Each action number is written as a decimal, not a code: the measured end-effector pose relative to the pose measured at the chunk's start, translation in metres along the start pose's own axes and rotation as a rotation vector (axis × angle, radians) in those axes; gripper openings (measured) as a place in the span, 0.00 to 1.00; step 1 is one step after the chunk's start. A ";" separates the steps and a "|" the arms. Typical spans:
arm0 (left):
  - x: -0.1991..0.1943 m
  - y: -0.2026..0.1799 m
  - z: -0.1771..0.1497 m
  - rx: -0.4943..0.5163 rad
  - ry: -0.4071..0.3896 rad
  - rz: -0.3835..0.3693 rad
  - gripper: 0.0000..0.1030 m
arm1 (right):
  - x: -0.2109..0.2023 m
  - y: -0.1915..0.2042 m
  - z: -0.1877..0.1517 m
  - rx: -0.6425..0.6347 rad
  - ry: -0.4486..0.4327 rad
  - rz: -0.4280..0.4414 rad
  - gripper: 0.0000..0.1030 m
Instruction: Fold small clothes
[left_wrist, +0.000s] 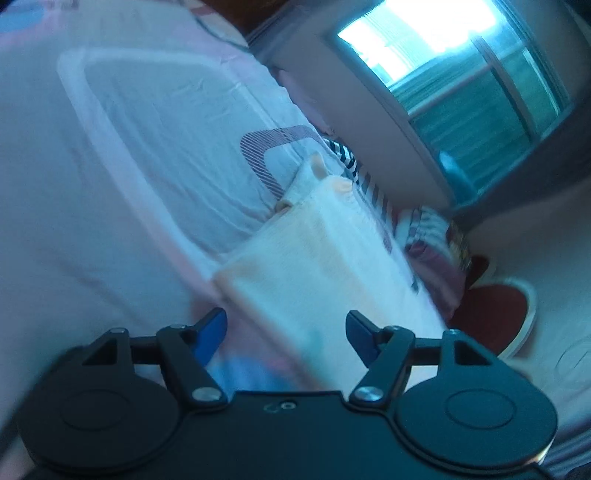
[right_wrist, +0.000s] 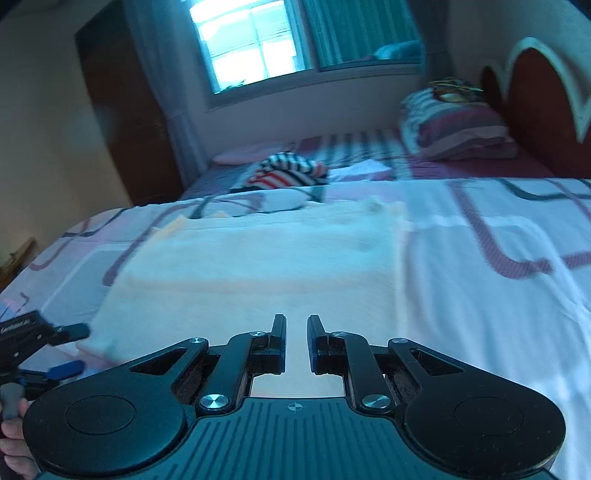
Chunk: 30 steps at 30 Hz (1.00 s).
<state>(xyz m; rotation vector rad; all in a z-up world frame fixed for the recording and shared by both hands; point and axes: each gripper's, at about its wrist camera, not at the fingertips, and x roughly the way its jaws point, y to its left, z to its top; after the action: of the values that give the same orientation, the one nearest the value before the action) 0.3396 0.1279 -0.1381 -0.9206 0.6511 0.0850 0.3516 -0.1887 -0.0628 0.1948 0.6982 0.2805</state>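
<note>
I've got the cream garment (right_wrist: 258, 258) flat on the bedspread (right_wrist: 480, 266), mid-frame in the right view. Right gripper (right_wrist: 296, 341) is narrowed to a slit with nothing in it, and left gripper (left_wrist: 286, 338) is wide and empty at the cloth's near edge. I'd pinch both near corners evenly before lifting. Striped clothes (right_wrist: 288, 170) and pillow (right_wrist: 458, 125) upper frame, well clear.
</note>
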 end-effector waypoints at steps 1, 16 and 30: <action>0.006 0.000 0.000 -0.020 -0.021 -0.005 0.56 | 0.010 0.003 0.004 0.001 0.004 0.013 0.13; 0.040 0.000 0.002 -0.040 -0.101 -0.067 0.12 | 0.136 0.040 0.025 -0.048 0.067 0.092 0.04; 0.036 -0.040 0.010 0.158 -0.089 -0.015 0.05 | 0.143 0.035 0.017 -0.014 0.062 0.076 0.02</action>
<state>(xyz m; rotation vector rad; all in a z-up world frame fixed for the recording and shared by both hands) 0.3871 0.1037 -0.1250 -0.7645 0.5599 0.0603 0.4609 -0.1118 -0.1273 0.2000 0.7505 0.3656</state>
